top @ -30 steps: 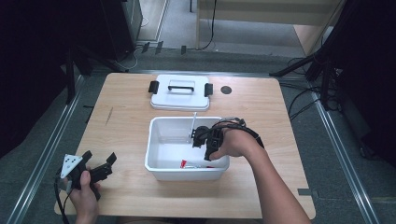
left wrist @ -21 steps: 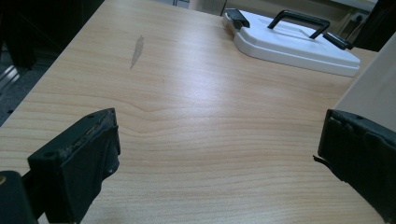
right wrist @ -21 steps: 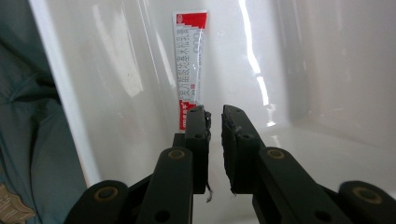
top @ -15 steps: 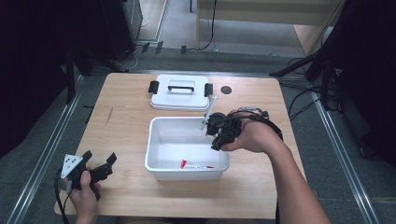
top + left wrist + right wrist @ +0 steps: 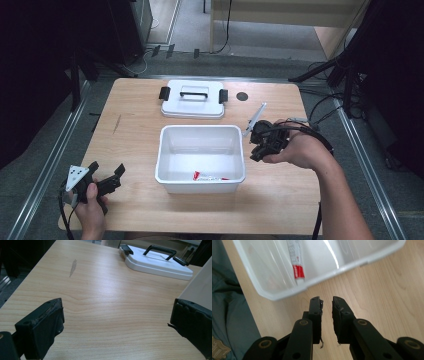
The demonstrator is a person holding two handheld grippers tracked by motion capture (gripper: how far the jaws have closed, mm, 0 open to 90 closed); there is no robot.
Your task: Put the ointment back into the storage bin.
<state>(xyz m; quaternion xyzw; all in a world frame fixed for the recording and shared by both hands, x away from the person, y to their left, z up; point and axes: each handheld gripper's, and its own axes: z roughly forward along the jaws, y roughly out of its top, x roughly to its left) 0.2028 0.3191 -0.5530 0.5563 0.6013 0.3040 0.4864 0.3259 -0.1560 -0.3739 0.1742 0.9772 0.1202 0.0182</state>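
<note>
A white plastic bin (image 5: 200, 129) stands mid-table with a red-and-white tube (image 5: 210, 176) lying on its floor near the front wall. My right gripper (image 5: 256, 152) hangs just outside the bin's right wall, its jaws pointing at the bin's front corner. In the right gripper view the right gripper (image 5: 327, 301) is shut to a thin slit that has just appeared, with nothing in it; beyond it lie the bin's rim (image 5: 287, 293) and the tube (image 5: 295, 258). My left gripper (image 5: 106, 169) rests open at the table's front left, empty. The left gripper (image 5: 117, 320) spans bare wood.
The bin's white lid (image 5: 192, 102) with its black handle and clips lies flat behind the bin, also far off in the left gripper view (image 5: 155, 263). A small black disc (image 5: 242, 96) sits beside it. The bin's wall (image 5: 200, 287) stands at the right.
My right gripper has lifted out of the bin and moved right, past its right wall. The tube stays on the bin floor. The left gripper has not moved.
</note>
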